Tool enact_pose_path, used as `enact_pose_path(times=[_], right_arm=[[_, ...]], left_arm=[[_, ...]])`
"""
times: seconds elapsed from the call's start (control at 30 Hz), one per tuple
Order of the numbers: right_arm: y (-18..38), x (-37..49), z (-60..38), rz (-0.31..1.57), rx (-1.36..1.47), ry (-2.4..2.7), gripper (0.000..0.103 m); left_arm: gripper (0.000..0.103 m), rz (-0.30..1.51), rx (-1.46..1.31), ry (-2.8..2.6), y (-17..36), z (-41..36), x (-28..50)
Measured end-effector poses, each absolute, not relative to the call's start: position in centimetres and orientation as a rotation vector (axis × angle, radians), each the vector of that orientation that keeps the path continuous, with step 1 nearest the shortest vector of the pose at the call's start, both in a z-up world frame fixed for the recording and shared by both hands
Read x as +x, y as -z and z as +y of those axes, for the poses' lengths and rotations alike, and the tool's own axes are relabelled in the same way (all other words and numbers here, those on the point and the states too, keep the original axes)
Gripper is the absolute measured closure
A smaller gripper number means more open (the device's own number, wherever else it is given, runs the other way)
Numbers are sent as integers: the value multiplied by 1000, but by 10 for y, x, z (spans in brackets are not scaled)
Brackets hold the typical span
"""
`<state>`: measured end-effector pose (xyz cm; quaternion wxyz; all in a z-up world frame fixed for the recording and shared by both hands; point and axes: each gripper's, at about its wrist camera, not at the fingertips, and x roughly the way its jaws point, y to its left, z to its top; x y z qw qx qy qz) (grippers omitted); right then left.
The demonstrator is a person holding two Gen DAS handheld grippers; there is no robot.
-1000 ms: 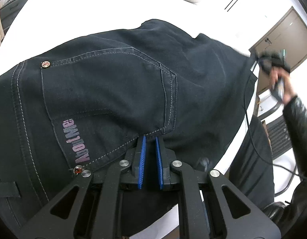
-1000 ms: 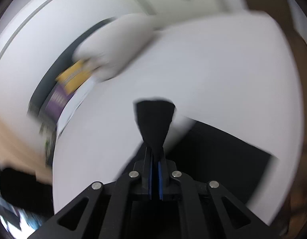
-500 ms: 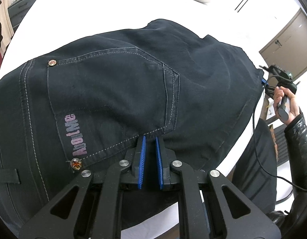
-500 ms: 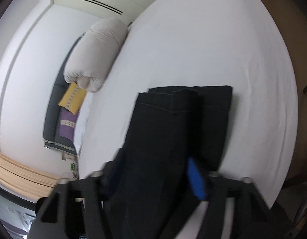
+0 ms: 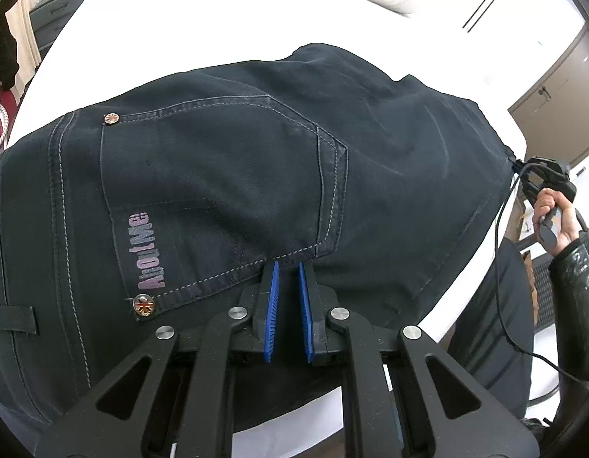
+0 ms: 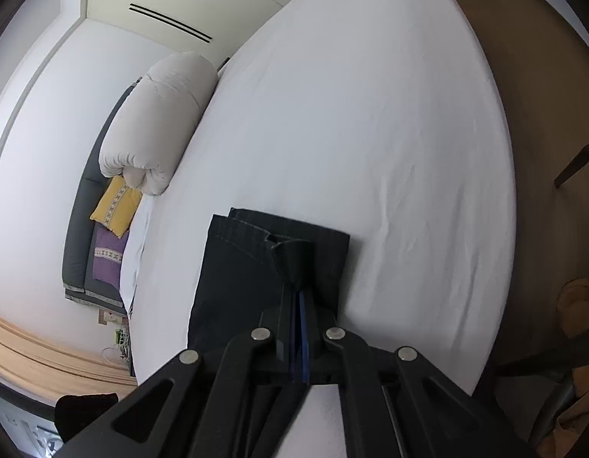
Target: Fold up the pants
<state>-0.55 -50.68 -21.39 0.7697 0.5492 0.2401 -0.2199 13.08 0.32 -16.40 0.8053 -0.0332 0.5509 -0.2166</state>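
Note:
Dark denim pants lie on the white bed, back pocket and pink lettering up. My left gripper sits at the pocket's lower edge, its blue pads slightly apart with no cloth seen between them. In the right wrist view the pants' leg ends lie flat on the bed. My right gripper is shut on a raised pinch of the hem. It also shows in the left wrist view, at the pants' far right edge.
A rolled white duvet lies at the bed's head, with yellow and purple cushions beside it. A brown cabinet stands right of the bed. The bed's edge runs close under my left gripper.
My right gripper opened over the leg ends, then shut on the hem, which now lies low on the bed. My left gripper stayed at the pocket edge.

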Motion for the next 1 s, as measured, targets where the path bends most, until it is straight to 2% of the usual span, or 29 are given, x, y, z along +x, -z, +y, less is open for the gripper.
enact_pose_path(times=[0.07, 0.13, 0.17, 0.2, 0.27, 0.33, 0.37, 0.4, 0.43, 0.7, 1.0], right_arm=[[219, -2, -509, 546, 1250, 444, 93], [220, -2, -510, 525, 1293, 405, 73], [217, 0, -510, 504, 1292, 387, 56], [212, 3, -509, 501, 1266, 393, 49], [207, 13, -507, 525, 1212, 413, 49], [208, 22, -511, 547, 1194, 414, 50], [209, 27, -514, 560, 1178, 418, 61], [211, 29, -516, 578, 1166, 432, 88], [216, 31, -520, 609, 1167, 456, 99], [218, 6, -519, 513, 1180, 509, 100], [224, 0, -526, 502, 1212, 501, 101]], left_arm=[[93, 1178, -70, 462, 164, 3, 130], [93, 1179, -71, 461, 164, 3, 130], [93, 1179, -74, 460, 164, 3, 130], [93, 1179, -75, 460, 164, 3, 130], [93, 1179, -74, 459, 164, 3, 130], [93, 1178, -72, 458, 165, 4, 129], [93, 1178, -72, 457, 165, 4, 129], [93, 1179, -73, 455, 165, 3, 129], [93, 1179, -73, 453, 165, 3, 129], [93, 1169, -117, 448, 159, 8, 130], [93, 1161, -108, 456, 159, 7, 129]])
